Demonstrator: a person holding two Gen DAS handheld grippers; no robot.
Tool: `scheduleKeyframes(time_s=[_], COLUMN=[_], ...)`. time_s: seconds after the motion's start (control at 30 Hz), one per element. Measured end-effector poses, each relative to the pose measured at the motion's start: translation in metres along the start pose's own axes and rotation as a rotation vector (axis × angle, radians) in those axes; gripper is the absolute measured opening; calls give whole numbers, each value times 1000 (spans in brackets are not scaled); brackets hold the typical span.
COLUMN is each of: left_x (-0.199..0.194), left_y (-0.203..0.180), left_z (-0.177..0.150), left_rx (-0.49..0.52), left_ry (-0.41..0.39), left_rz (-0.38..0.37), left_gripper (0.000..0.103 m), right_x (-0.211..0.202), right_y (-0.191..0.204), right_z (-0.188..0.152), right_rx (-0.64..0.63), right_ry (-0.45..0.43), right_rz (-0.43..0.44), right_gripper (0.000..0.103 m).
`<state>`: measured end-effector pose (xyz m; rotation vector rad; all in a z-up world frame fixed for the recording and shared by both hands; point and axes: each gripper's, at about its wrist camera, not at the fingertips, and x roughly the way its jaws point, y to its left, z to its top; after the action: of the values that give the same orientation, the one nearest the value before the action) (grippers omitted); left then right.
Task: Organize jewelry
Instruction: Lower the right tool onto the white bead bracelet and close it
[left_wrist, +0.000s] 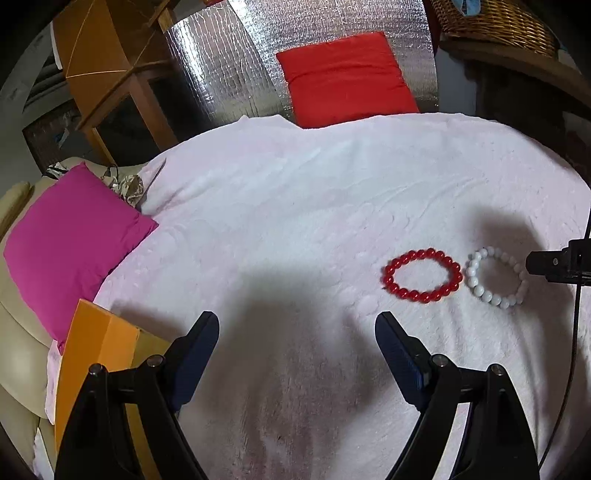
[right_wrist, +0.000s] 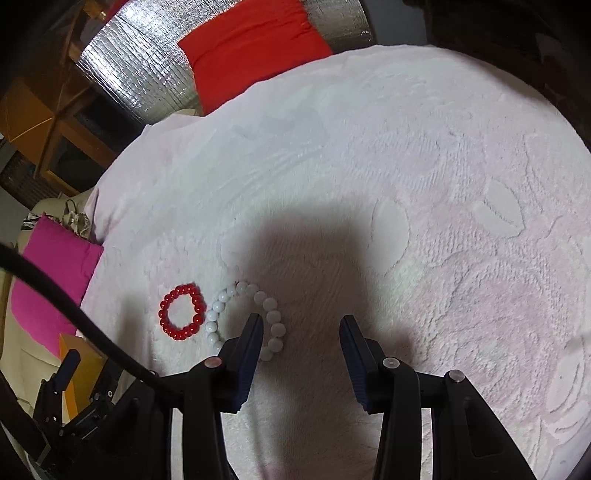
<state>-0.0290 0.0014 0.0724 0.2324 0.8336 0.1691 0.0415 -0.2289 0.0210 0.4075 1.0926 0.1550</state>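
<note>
A red bead bracelet (left_wrist: 422, 275) and a white bead bracelet (left_wrist: 495, 277) lie flat side by side, touching, on a pale pink towel (left_wrist: 295, 206). My left gripper (left_wrist: 297, 325) is open and empty, hovering near and left of the red bracelet. In the right wrist view the red bracelet (right_wrist: 181, 312) lies left of the white bracelet (right_wrist: 245, 319). My right gripper (right_wrist: 301, 325) is open and empty; its left finger (right_wrist: 251, 343) covers the near edge of the white bracelet. An orange box (left_wrist: 99, 354) sits at the towel's near left edge.
A magenta cushion (left_wrist: 70, 251) lies left of the towel on a beige seat. A red cushion (left_wrist: 347, 77) leans against silver foil (left_wrist: 221, 74) behind. A wooden cabinet (left_wrist: 110, 74) stands far left, a wicker basket (left_wrist: 495, 22) far right.
</note>
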Motion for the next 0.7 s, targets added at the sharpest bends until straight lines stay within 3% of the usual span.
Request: scheduleKeyframes(time_s=[0.23,0.7], left_x=[5,16], left_y=[3,-5], left_z=[-2,1], left_rx=[2,5], left_ry=[20,64], left_rz=[-11,-24], left_gripper=[87,87], right_x=[1,2], right_y=[2,-3], right_z=[-1,1], right_rx=[0,-13], right_ry=[9,16], right_rz=[7,39], right_gripper=[57,59])
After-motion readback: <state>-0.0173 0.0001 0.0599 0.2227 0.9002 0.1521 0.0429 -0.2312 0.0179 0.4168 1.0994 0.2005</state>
